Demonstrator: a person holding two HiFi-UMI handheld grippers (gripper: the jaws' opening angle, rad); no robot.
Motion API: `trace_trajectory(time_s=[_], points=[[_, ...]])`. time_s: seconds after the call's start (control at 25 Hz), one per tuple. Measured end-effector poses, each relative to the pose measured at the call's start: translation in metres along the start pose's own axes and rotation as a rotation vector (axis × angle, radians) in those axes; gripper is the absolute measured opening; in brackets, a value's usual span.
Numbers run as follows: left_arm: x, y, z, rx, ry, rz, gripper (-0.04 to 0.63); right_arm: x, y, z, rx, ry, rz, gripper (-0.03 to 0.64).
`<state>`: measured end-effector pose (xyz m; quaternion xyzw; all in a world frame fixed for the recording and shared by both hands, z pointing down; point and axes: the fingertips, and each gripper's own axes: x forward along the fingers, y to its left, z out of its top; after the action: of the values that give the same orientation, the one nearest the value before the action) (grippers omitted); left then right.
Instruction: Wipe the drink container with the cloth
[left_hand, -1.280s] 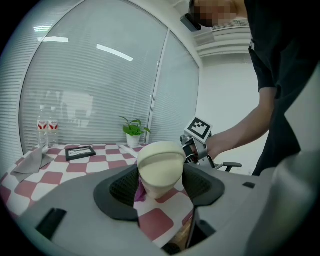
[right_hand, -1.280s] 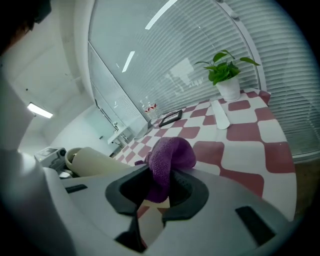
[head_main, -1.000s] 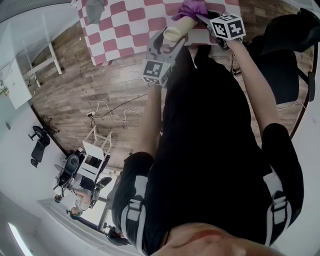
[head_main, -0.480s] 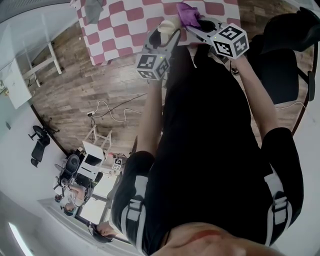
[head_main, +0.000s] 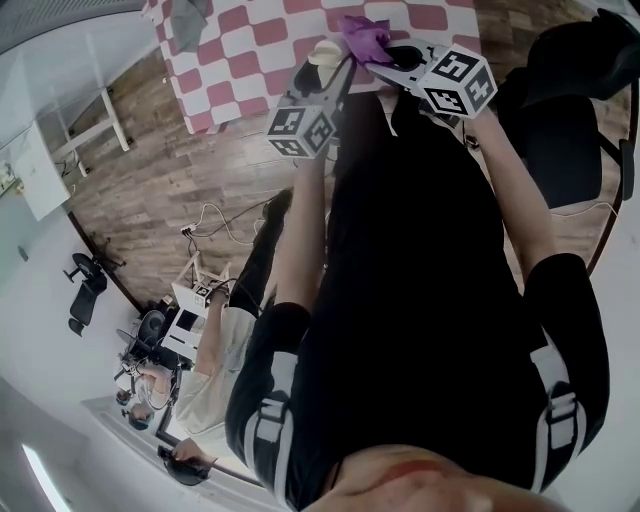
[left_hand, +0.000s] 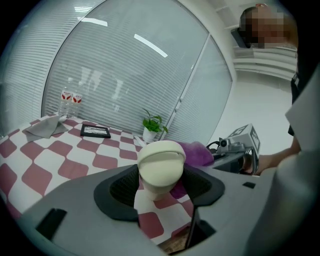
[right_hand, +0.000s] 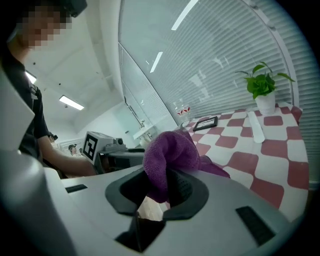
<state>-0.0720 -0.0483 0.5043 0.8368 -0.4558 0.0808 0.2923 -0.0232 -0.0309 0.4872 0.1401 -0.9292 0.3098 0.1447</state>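
A cream drink container (left_hand: 161, 165) with a rounded lid is held off the table, and my left gripper (left_hand: 160, 186) is shut on its body. In the head view the container (head_main: 328, 52) shows at the top, just past the left gripper (head_main: 335, 72). My right gripper (right_hand: 162, 187) is shut on a bunched purple cloth (right_hand: 170, 155). The cloth (head_main: 365, 35) lies against the container's far right side near the lid, with the right gripper (head_main: 395, 55) coming in from the right. The container's lower body is hidden by the jaws.
A red and white checked table (head_main: 250, 50) lies beyond both grippers. On it are a grey rag (left_hand: 47, 127), a black frame (left_hand: 95, 131), two water bottles (left_hand: 69, 100) and a potted plant (left_hand: 151, 127). A black chair (head_main: 560, 130) stands at the right.
The right gripper has carried the purple cloth leftward onto the container's top side. The left gripper has rolled with the container, which has shifted a little left.
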Motion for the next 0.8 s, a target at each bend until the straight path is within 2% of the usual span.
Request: trace_trajectory(time_s=[0.2,0.44,0.6,0.8], points=[[-0.001,0.002,-0.001,-0.020,0.000,0.003,0.293,0.007,-0.030,-0.055,-0.013,0.186,-0.135,0.095],[-0.001,0.007,0.000,-0.053,-0.003,0.010,0.293,0.015,-0.070,-0.096,0.088,0.281,-0.260,0.097],[-0.002,0.010,-0.001,-0.070,-0.007,0.013,0.293,0.018,-0.080,-0.103,0.186,0.258,-0.267,0.097],[-0.002,0.010,0.000,-0.103,-0.018,0.029,0.293,0.017,-0.066,-0.088,0.125,0.199,-0.241,0.097]])
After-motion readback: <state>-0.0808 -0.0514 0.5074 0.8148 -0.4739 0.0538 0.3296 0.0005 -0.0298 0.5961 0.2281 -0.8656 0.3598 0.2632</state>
